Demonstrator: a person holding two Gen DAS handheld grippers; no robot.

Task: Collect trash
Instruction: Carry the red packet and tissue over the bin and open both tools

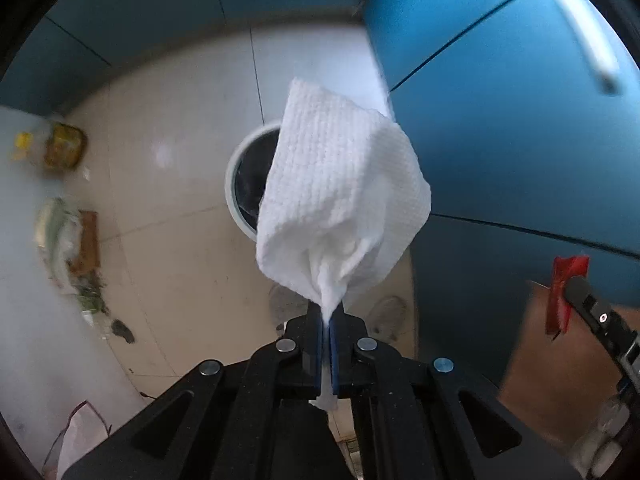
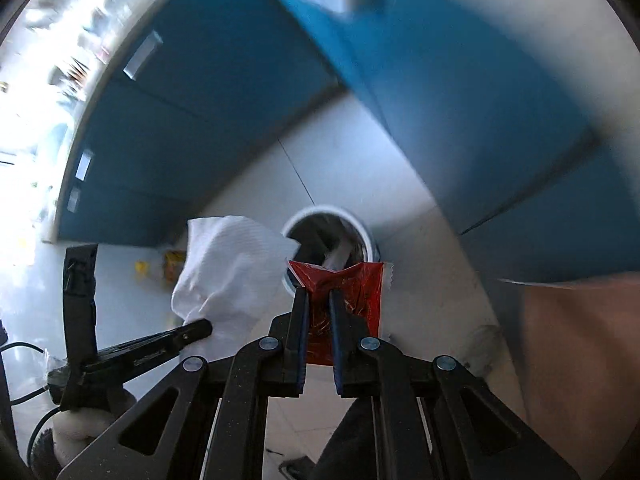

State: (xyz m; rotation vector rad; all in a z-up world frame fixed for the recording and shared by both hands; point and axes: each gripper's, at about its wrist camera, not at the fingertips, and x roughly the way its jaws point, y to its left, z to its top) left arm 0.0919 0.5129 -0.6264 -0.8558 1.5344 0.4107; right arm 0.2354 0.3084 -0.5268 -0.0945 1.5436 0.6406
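Paper towel (image 1: 340, 196), white and crumpled, pinched by one twisted corner between the closed jaws of the left gripper (image 1: 329, 316); the rest of the sheet billows out ahead of the fingertips. Gripper points steeply down toward a pale tiled floor (image 1: 176, 264). Directly beyond the towel, partly hidden by it, stands a round white-rimmed trash bin (image 1: 234, 184) with a dark interior.

Right gripper (image 2: 319, 294) clamped on a red plastic wrapper (image 2: 360, 292); the wrapper sits between the blue-edged fingers and sticks out past the tips, its top edge overlapping the bin (image 2: 362, 224) rim as seen from here. Pale scraps visible inside the bin from this side.

Left wrist view alone shows clutter along the floor's left edge: a yellow packet (image 1: 64, 146), greenish scraps (image 1: 92, 296), a plastic bag (image 1: 80, 436). It also catches the right gripper at far right with the red wrapper, and blue cabinet doors (image 1: 520, 140).

Right wrist view alone shows the left gripper from the side, the towel bunched at its tip, a white-gloved hand (image 2: 76, 428) under it, and a bright, blurred countertop (image 2: 56, 40) at upper left.
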